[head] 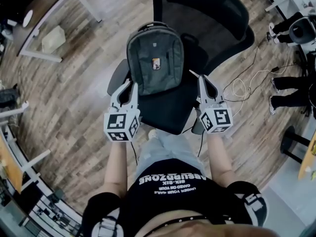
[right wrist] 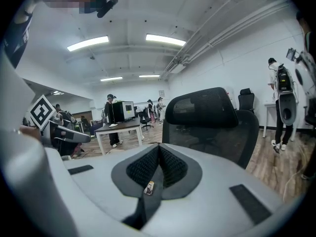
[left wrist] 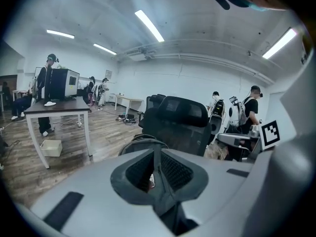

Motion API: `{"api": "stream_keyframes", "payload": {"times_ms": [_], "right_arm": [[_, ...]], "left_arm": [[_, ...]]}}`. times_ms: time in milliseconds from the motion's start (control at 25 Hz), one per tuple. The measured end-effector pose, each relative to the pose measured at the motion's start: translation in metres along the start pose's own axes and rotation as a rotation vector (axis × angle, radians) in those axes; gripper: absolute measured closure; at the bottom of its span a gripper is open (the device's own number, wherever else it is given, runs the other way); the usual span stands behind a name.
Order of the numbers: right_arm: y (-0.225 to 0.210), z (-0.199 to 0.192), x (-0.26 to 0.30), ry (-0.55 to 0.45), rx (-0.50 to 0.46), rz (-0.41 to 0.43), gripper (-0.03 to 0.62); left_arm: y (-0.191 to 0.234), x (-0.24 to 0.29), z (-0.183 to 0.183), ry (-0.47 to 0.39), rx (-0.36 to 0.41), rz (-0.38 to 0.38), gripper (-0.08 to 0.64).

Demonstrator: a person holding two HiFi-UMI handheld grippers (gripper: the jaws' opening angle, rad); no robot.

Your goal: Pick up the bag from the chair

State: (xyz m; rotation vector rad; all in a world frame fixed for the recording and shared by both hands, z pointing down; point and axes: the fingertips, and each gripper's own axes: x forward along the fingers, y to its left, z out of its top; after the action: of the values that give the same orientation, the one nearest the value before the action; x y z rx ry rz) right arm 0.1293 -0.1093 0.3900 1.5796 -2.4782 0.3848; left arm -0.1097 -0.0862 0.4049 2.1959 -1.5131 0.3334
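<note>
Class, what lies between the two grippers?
The lower end of the backpack, on the chair seat, lies between left gripper and right gripper, in the head view.

Upper centre: a dark grey fabric backpack (head: 155, 59) with a small orange-and-white badge (head: 156, 63), and a black mesh office chair (head: 217, 19). The pale grey left gripper (head: 132, 84) and right gripper (head: 200, 78) have black-and-white square-patterned marker cubes (head: 121, 126). Around them is a brown streaked wood-plank floor (head: 74, 93).

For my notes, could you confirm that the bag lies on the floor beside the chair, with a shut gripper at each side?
Not quite: the head view shows the bag on the chair, not the floor. The left gripper and right gripper are indeed shut at its sides.
</note>
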Motion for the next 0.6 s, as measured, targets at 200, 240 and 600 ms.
{"api": "stream_keyframes", "payload": {"times_ms": [200, 240, 600], "right_arm": [[-0.009, -0.010, 0.019, 0.028, 0.019, 0.012, 0.574], [-0.009, -0.011, 0.024, 0.031, 0.024, 0.015, 0.574], [-0.021, -0.036, 0.058, 0.081, 0.020, 0.031, 0.569]], "left_arm": [[0.006, 0.018, 0.003, -0.001, 0.022, 0.008, 0.517], [0.008, 0.021, 0.003, 0.000, 0.025, 0.013, 0.517], [0.025, 0.058, -0.015, 0.047, 0.038, 0.057, 0.455]]}}
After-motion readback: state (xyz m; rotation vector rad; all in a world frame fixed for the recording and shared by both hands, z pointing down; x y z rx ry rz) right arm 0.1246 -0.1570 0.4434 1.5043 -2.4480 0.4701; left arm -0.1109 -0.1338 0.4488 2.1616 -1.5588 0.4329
